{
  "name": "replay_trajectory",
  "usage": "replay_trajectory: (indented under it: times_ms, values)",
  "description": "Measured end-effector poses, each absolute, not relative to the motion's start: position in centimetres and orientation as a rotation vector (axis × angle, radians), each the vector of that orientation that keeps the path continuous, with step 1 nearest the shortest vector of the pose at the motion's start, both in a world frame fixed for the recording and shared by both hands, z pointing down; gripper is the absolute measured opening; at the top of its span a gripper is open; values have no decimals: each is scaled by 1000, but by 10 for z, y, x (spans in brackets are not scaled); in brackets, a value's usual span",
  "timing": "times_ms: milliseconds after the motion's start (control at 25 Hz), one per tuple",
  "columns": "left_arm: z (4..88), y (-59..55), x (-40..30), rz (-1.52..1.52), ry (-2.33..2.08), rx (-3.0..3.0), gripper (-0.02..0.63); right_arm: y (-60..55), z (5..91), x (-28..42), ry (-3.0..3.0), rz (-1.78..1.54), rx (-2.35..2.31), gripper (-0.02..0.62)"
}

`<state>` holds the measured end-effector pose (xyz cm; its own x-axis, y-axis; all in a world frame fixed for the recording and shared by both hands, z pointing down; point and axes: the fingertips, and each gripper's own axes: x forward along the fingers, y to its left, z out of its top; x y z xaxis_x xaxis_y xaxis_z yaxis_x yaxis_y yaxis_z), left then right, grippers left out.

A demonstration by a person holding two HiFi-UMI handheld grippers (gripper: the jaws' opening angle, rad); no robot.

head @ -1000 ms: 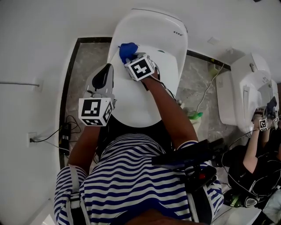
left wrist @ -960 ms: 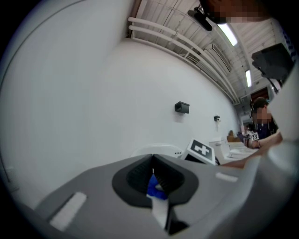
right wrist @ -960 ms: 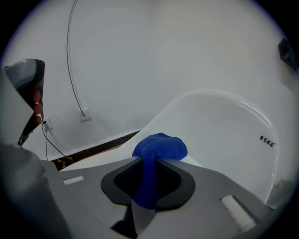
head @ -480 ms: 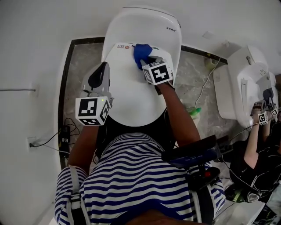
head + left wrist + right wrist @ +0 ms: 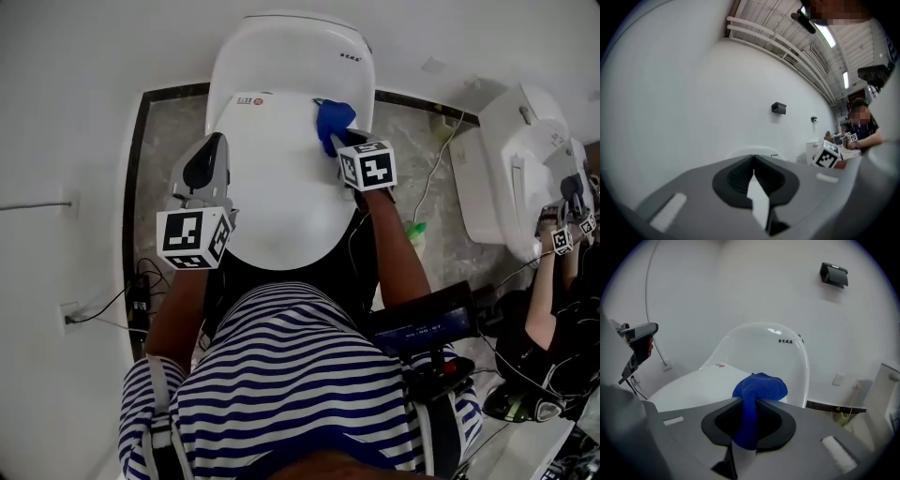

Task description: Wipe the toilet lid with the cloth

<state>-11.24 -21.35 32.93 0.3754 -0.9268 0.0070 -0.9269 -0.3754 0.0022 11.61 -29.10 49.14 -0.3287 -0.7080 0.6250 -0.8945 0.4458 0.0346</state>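
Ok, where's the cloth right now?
In the head view the blue cloth is pinched in the right tool, at the far right edge of the toilet lid, close to the rear housing.

Test lab: toilet [image 5: 291,56], second toilet [image 5: 511,178]

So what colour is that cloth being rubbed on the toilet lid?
The cloth is bright blue, pinched in the right gripper; the right gripper view shows it best.
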Motion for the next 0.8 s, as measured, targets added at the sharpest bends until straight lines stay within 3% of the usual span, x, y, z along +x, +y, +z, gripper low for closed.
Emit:
replay_trajectory:
  times_ms: [520, 800]
  values:
    - [331, -211, -93, 16, -1723, 2631, 3, -287, 500, 156, -2100, 454, 1406, 64]
    - [329, -210, -106, 21, -1761, 2602, 3, -285, 429, 79, -2290, 270, 1295, 64]
